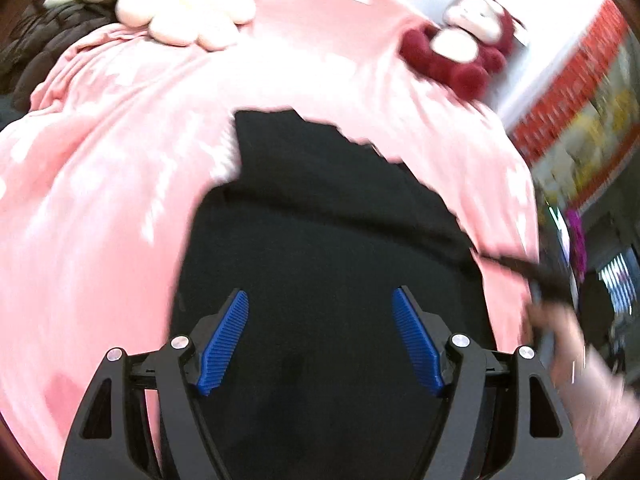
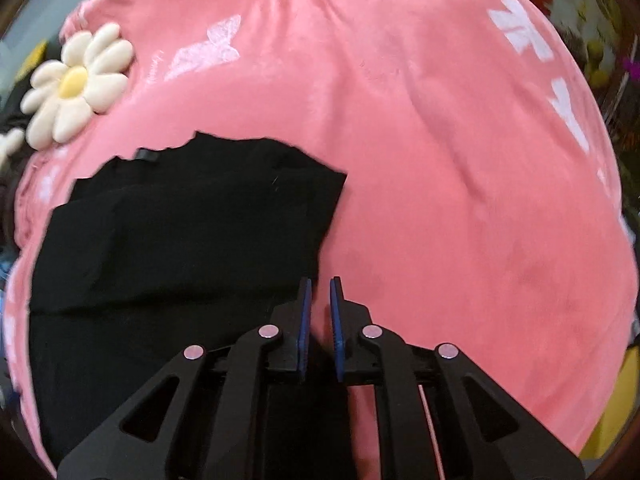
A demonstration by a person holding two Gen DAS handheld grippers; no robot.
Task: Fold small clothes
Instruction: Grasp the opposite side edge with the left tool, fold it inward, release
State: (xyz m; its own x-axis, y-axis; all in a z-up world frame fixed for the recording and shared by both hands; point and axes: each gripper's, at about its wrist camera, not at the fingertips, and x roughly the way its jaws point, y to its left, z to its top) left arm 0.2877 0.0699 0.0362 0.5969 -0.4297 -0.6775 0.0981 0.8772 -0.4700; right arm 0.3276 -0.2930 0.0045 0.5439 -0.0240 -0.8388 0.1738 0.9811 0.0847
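A black garment [image 1: 328, 240] lies partly folded on a pink blanket [image 1: 100, 208]. My left gripper [image 1: 320, 304] is open, its blue pads wide apart just above the garment's near part. In the right wrist view the garment [image 2: 180, 240] lies at the left on the blanket [image 2: 460, 160]. My right gripper [image 2: 319, 292] hovers at the garment's right edge, its blue pads nearly together with a narrow gap; nothing shows between them. The right gripper also appears blurred at the right edge of the left wrist view [image 1: 548, 296].
A cream daisy cushion [image 2: 76, 84] sits on the blanket at the far left; it also shows in the left wrist view [image 1: 188, 12]. A dark red and white plush cushion [image 1: 464, 56] lies far right. A dark quilted cloth [image 1: 44, 48] is beyond the blanket's left edge.
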